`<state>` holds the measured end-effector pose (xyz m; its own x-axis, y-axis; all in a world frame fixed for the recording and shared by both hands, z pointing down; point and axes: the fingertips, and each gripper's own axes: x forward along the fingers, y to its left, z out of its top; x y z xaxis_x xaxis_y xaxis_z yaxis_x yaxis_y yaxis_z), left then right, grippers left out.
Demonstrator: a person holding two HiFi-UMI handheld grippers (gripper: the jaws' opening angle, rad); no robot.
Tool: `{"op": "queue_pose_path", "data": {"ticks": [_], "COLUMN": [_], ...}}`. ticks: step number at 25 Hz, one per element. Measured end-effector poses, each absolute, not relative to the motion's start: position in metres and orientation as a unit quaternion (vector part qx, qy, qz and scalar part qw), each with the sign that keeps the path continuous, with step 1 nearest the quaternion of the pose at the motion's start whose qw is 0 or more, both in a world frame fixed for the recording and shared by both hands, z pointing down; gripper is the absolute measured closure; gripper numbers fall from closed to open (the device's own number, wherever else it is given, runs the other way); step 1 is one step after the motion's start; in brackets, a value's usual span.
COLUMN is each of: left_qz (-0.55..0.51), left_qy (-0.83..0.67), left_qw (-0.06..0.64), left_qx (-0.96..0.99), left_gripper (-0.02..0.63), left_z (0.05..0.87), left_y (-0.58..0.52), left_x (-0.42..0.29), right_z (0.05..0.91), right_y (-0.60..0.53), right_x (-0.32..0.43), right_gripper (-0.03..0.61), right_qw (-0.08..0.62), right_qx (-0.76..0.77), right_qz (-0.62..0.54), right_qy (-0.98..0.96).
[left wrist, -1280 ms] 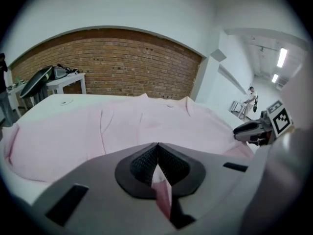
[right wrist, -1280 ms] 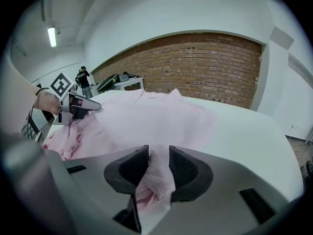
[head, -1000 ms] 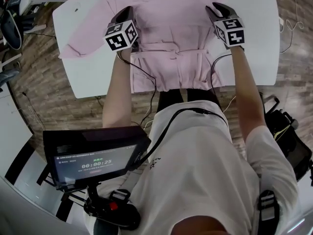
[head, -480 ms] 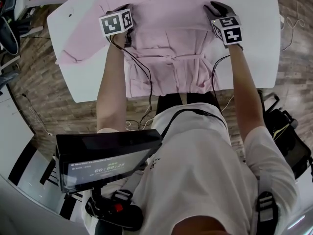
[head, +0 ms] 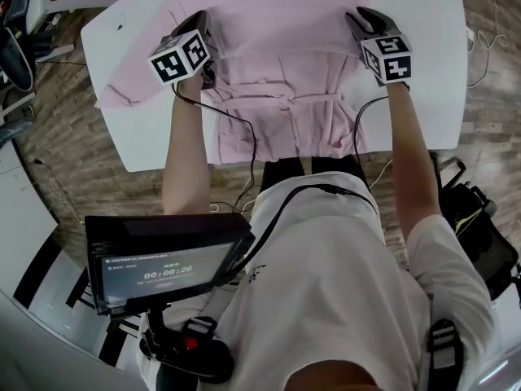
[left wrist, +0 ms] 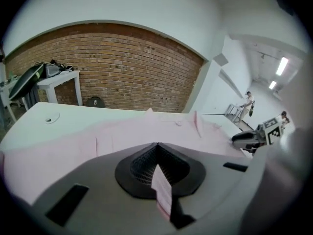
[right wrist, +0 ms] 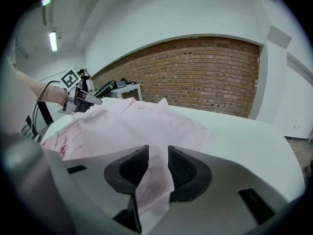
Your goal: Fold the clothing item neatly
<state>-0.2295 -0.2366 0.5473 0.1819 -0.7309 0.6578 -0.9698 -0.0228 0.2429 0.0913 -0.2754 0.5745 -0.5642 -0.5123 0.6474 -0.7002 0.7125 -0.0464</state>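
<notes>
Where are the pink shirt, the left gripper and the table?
pink shirt [head: 277,47]: head view, middle of its body.
left gripper [left wrist: 157,148]: left gripper view, between the shut jaw tips.
table [head: 440,23]: head view, bare far-right top.

Left hand-held gripper [left wrist: 157,150]: jaws closed together, with a fold of the pink shirt [left wrist: 146,133] pinched between the dark ribbed pads. Shirt: spread flat on the white counter [left wrist: 73,114], collar toward the far edge. Right hand-held gripper [left wrist: 239,140]: at the shirt's right side, its marker cube behind it. Background: brick wall [left wrist: 112,65]; side table [left wrist: 61,80] at left bearing dark bags
</notes>
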Motion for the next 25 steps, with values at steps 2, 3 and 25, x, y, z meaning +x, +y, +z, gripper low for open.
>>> {"op": "queue_pose_path", "data": {"ticks": [2,3,25], "left_qz": [0.169,0.166,0.221], "left_qy": [-0.589,-0.579,-0.568], "left_qw": [0.338,0.339,0.36], "left_qx": [0.715,0.723,0.706], "left_gripper": [0.612,0.612,0.612], "left_z": [0.54,0.538,0.59], "left_y": [-0.224,-0.217,-0.157], "left_x": [-0.217,-0.211,-0.175], "right_z": [0.569,0.568,0.584], "right_y": [-0.269,-0.265,-0.237], "right_x": [0.089,0.088,0.095], "right_gripper": [0.454,0.454,0.574], "right_qw": [0.307,0.309,0.339], "right_qx": [0.341,0.338,0.347], "right_qz": [0.147,0.143,0.143], "right_qy": [-0.876,-0.877,-0.862]}}
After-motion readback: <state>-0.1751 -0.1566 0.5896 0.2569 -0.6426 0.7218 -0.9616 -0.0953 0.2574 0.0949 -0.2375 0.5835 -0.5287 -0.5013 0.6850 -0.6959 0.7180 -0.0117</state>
